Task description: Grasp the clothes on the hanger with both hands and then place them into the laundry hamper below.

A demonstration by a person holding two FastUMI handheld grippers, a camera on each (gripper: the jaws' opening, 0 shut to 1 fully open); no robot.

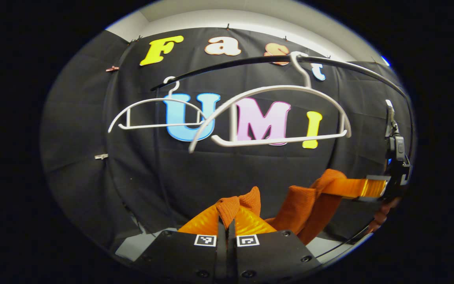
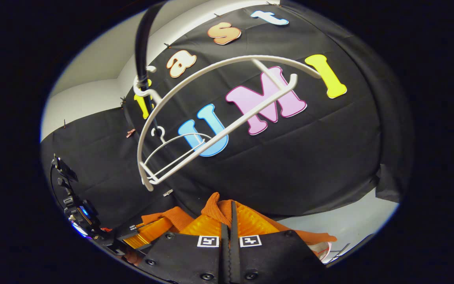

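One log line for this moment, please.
left gripper: shut on orange garment | right gripper: shut on same garment | white hangers: bare on rail | hamper: unseen

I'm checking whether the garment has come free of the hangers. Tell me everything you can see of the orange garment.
The orange garment looks like a ribbed knit, bunched and creased rather than spread out. It hangs below the two bare white hangers on the black rail, apart from them. The left hand-held gripper pinches one folded bunch between its fingers; the right hand-held gripper pinches another. In the left gripper view the cloth sags between the two grips. Its full shape cannot be made out.
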